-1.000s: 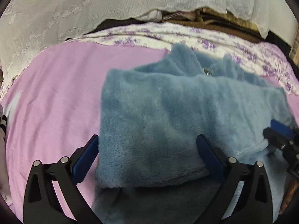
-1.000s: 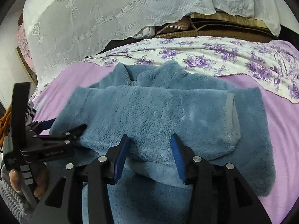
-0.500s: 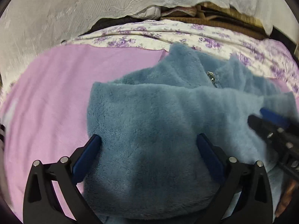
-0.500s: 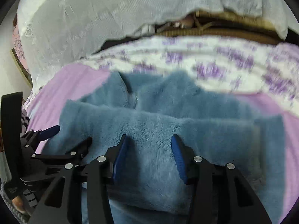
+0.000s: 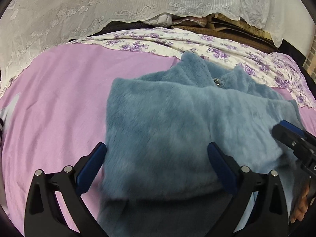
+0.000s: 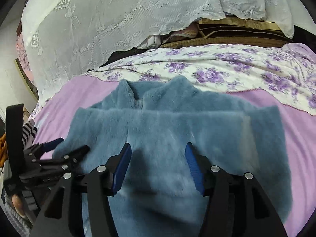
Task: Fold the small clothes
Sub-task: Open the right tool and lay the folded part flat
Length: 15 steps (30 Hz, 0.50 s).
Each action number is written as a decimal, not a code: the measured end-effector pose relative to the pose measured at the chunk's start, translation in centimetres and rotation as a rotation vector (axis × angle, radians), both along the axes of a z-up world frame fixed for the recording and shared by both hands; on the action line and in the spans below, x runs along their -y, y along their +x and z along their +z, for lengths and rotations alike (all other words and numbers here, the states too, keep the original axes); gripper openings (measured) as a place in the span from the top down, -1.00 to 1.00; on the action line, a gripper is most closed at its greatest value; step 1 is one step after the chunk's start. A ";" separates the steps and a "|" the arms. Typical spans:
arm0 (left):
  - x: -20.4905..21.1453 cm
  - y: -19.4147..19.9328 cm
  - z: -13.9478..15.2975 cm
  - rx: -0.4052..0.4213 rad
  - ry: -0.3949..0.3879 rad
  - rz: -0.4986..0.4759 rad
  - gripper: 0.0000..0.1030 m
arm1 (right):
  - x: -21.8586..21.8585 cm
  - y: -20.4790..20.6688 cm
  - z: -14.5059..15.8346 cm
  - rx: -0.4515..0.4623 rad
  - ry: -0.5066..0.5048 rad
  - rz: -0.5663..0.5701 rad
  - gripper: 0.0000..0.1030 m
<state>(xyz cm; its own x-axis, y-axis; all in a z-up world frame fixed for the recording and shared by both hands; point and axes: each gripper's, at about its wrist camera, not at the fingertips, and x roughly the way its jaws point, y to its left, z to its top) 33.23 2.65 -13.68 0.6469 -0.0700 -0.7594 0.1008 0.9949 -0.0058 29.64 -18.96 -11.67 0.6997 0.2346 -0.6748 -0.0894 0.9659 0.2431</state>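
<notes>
Compared with a second ago, the right gripper (image 6: 158, 165) stands wider — its jaws are opening over the blue fleece jacket (image 5: 177, 130), pads off the pile. That jacket lies on the pink sheet (image 5: 59, 102), bottom half doubled up toward its collar, just short of the floral quilt (image 5: 227, 49). Beside the jacket's left edge, the left gripper (image 5: 156, 169) is spread wide, gripping nothing. Risk, as I judge it — thick fleece springs back, so the unpinned fold may slump open.
</notes>
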 end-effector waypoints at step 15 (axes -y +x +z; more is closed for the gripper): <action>-4.9 -5.7 -0.7 -0.087 -0.147 0.036 -0.92 | 5.5 -10.1 0.2 0.044 0.129 -0.044 -0.31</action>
